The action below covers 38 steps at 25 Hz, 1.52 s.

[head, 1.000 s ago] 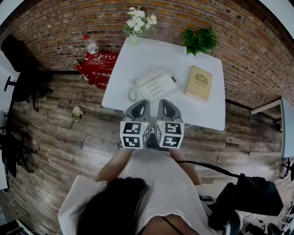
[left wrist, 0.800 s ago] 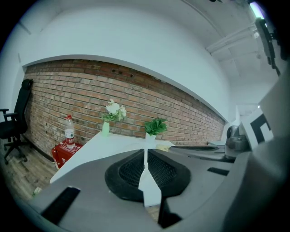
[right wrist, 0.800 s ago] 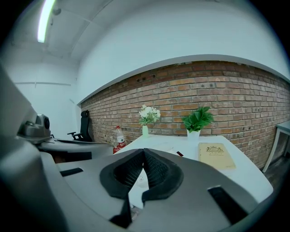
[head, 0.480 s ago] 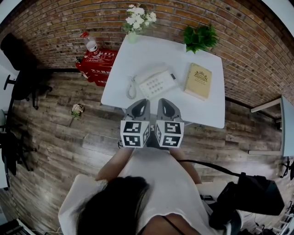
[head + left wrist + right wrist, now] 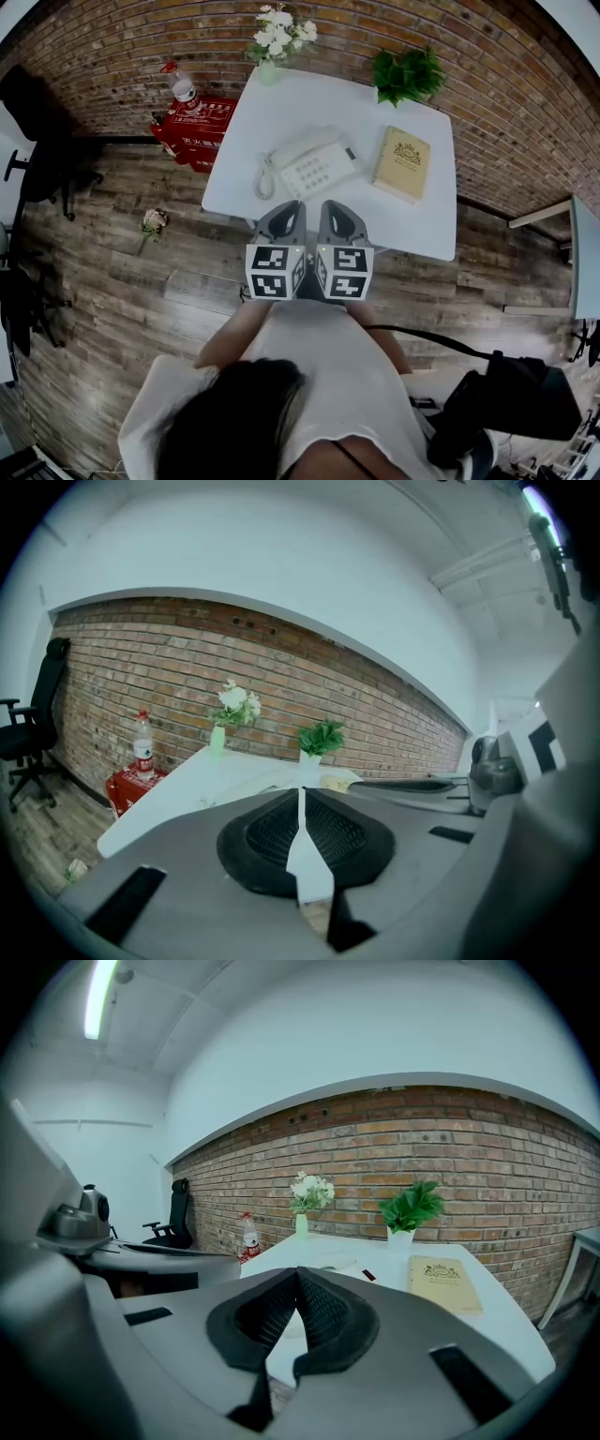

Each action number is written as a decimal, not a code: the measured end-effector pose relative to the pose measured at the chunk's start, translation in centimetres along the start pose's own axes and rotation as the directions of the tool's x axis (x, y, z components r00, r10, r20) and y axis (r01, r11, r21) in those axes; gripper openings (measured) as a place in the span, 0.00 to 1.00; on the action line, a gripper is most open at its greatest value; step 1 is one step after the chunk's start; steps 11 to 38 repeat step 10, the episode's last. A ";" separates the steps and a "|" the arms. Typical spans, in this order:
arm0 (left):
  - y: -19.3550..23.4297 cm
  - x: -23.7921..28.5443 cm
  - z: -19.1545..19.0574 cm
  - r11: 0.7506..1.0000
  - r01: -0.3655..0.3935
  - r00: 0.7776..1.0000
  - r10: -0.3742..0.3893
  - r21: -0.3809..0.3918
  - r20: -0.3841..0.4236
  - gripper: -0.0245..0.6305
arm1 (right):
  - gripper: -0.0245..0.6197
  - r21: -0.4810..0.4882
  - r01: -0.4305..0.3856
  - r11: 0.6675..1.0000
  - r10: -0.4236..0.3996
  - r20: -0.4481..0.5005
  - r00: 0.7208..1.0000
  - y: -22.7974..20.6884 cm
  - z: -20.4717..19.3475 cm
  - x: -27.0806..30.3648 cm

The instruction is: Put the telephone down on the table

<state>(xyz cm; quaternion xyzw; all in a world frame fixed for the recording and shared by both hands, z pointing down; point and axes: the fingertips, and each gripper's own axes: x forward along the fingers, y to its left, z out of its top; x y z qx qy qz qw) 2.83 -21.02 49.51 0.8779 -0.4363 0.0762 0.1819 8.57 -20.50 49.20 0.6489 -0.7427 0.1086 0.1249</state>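
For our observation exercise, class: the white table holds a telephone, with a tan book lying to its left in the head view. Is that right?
No. The head view shows the book to the right of the telephone, both on the white table.

Lying flat in front of a potted plant (image 5: 408, 75): a tan book (image 5: 403, 165). Standing by the brick wall (image 5: 112, 47): a vase of white flowers (image 5: 278, 33). Sitting on the wooden floor (image 5: 112, 291): a red box (image 5: 199, 131), carrying a bottle (image 5: 183, 91). Standing farther left: a black chair (image 5: 42, 141).
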 end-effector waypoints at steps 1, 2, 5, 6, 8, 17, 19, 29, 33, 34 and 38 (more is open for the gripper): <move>0.0 0.0 -0.1 1.000 -0.001 1.000 0.001 -0.002 -0.002 0.10 | 0.08 -0.002 0.000 1.000 0.000 -0.002 1.000 0.0 0.0 0.0; 0.0 0.1 -0.2 1.000 -0.001 1.000 0.001 -0.004 -0.005 0.10 | 0.08 -0.002 0.000 1.000 0.000 -0.004 1.000 -0.1 -0.1 0.0; -0.1 0.4 -0.4 1.000 -0.002 1.000 0.002 -0.006 -0.015 0.10 | 0.08 0.006 0.001 1.000 -0.001 -0.014 1.000 -0.4 -0.3 0.0; -0.2 0.5 -0.5 1.000 -0.001 1.000 0.001 -0.006 -0.017 0.10 | 0.08 0.009 0.003 1.000 -0.002 -0.016 1.000 -0.6 -0.4 0.1; -0.2 0.8 -0.6 1.000 0.001 1.000 -0.002 -0.002 -0.023 0.10 | 0.08 0.016 0.005 1.000 -0.004 -0.022 1.000 -0.7 -0.6 0.2; -0.3 0.9 -0.7 1.000 0.004 1.000 -0.004 0.003 -0.030 0.10 | 0.08 0.022 0.007 1.000 -0.006 -0.028 1.000 -0.8 -0.9 0.3; -0.3 0.9 -0.7 1.000 0.004 1.000 -0.004 0.003 -0.030 0.10 | 0.08 0.022 0.007 1.000 -0.006 -0.028 1.000 -0.8 -0.9 0.3; -0.3 0.9 -0.7 1.000 0.004 1.000 -0.004 0.003 -0.030 0.10 | 0.08 0.022 0.007 1.000 -0.006 -0.028 1.000 -0.8 -0.9 0.3; -0.3 0.9 -0.7 1.000 0.004 1.000 -0.004 0.003 -0.030 0.10 | 0.08 0.022 0.007 1.000 -0.006 -0.028 1.000 -0.8 -0.9 0.3; -0.3 0.9 -0.7 1.000 0.004 1.000 -0.004 0.003 -0.030 0.10 | 0.08 0.022 0.007 1.000 -0.006 -0.028 1.000 -0.8 -0.9 0.3; -0.3 0.9 -0.7 1.000 0.004 1.000 -0.004 0.003 -0.030 0.10 | 0.08 0.022 0.007 1.000 -0.006 -0.028 1.000 -0.8 -0.9 0.3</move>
